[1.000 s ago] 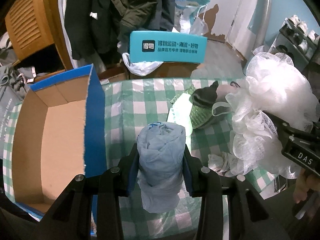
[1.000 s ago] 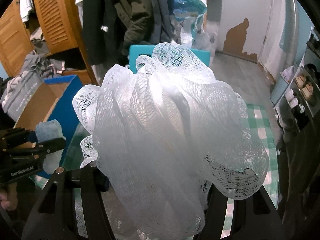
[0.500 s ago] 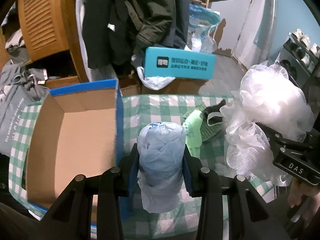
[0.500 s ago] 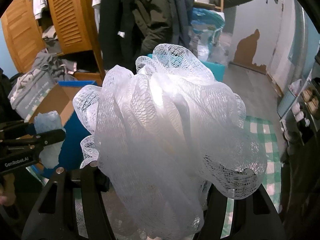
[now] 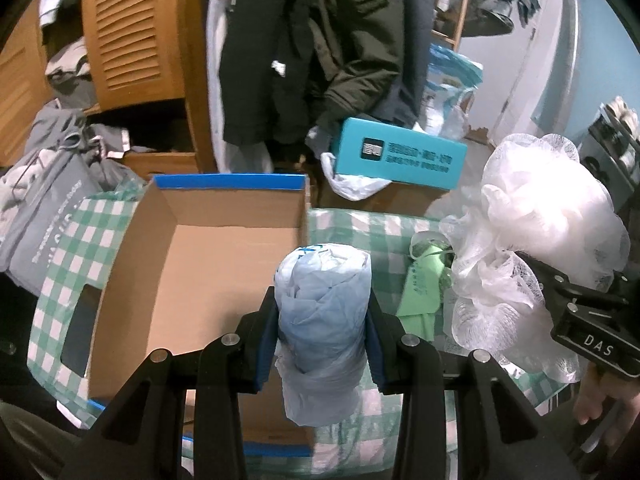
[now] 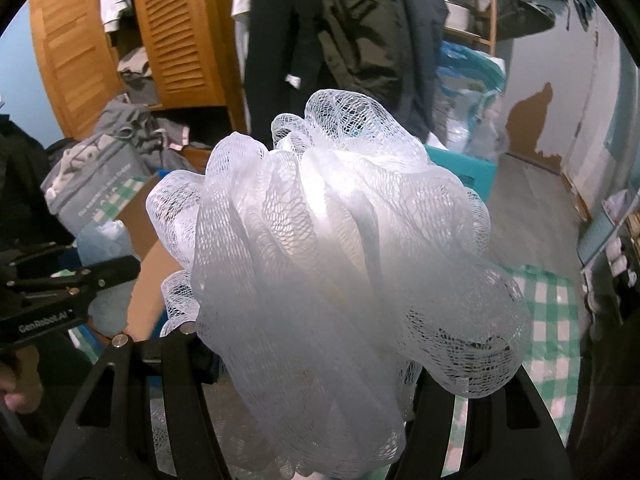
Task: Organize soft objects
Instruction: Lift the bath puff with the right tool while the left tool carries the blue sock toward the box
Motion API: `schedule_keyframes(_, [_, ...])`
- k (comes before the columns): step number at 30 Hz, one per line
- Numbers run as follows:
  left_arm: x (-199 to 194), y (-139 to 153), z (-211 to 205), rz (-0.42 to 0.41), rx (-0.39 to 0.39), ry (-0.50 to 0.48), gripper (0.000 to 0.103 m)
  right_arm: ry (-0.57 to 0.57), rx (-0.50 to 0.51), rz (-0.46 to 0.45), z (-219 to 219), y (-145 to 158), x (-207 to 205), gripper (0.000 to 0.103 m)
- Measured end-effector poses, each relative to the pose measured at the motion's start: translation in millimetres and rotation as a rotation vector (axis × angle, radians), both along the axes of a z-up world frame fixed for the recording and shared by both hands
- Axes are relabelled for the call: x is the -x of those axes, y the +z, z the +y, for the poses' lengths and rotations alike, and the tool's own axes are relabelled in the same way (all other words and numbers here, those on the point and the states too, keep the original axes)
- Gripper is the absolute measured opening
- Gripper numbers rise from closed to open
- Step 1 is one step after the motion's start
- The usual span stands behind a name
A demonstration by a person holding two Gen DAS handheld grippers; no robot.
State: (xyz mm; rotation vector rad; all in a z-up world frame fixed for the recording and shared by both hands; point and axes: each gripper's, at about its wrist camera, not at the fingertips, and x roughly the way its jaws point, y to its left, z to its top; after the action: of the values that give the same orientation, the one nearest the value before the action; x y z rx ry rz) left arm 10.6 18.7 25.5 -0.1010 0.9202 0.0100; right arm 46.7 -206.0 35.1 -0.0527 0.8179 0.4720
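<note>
Two soft loads are in the air over the checked bench (image 5: 352,224) as I work both sets of tongs from afar. At far left the open cardboard box (image 5: 208,272) sits on the bench, its floor bare. Beside it, the left tongs (image 5: 322,322) hold a rolled pale-blue plastic bag (image 5: 324,320) squeezed at its middle, hanging above the box's right wall. I judge the roll nearly weightless, slick and crushable; a grip across its waist, as now, seems best, since either end would likely unravel or slide out. Further right a light-green soft item (image 5: 422,292) lies on the cloth. At far right the right tongs (image 6: 304,364) clasp a white mesh bath pouf (image 6: 340,264), their jaws set fairly wide and buried in the netting. The pouf looks feather-light and springy, not fragile, and I reckon it grips best deep at its gathered core, because the outer frills merely stretch.

Against the frame a second back, both loads ride higher and further left: the box now shows its whole floor and far wall, the roll has moved from over the cloth to over the box edge, and the pouf has followed. Neither grip has altered.
</note>
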Motion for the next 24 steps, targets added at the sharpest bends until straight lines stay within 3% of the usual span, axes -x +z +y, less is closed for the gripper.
schedule_keyframes(24, [5.0,-23.0,98.0,0.048,0.014,0.185,0.039,0.181,0.034,0.01,124.9,4.8,-15.1,0.061])
